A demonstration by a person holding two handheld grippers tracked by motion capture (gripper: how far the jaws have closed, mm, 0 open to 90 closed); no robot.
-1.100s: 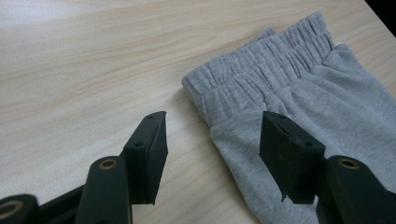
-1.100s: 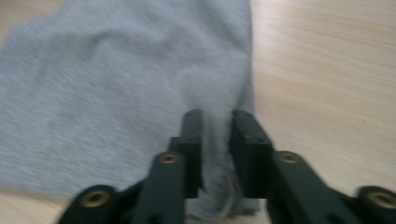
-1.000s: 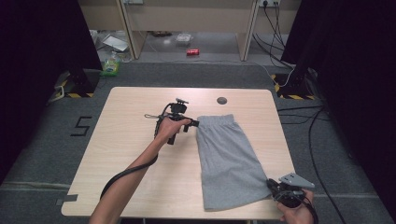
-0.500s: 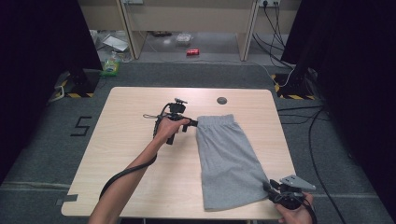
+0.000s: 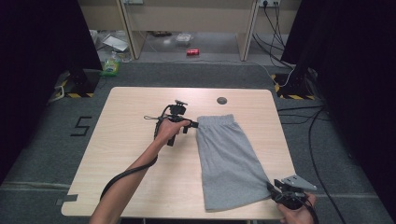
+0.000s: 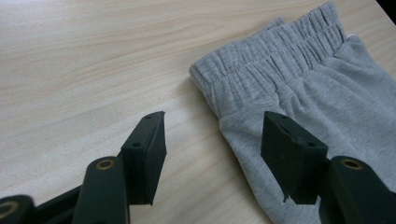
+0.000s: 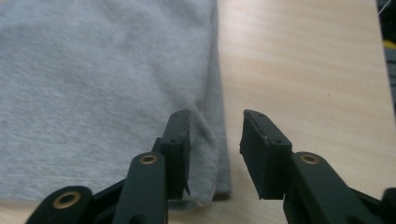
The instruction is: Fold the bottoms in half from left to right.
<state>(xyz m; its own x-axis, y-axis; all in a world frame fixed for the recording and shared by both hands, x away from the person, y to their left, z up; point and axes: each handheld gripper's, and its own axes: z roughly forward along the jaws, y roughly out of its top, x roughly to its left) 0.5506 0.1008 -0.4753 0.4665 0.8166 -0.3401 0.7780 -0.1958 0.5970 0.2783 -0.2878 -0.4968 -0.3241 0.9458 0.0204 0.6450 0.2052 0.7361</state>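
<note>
Now my right gripper [image 7: 212, 154], low in the frame, has just been opening and straddles the grey shorts' [image 5: 229, 163] hem corner without pressing it. My left gripper [image 6: 212, 154] stands open beside the waistband [image 6: 271, 60]. I judge the fold laid flat on the worktop [image 5: 135, 140].

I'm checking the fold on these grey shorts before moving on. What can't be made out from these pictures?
- Shorts underside: hidden by the top layer, all views.
- Near hem: cut off by the right gripper's fingers, right gripper view.
- Small dark disc on the table: too small to identify, high view.

Grey shorts [image 5: 229, 161] flat on table [image 5: 130, 154]; claws [image 5: 192, 125] [image 5: 272, 187] at opposite corners.
</note>
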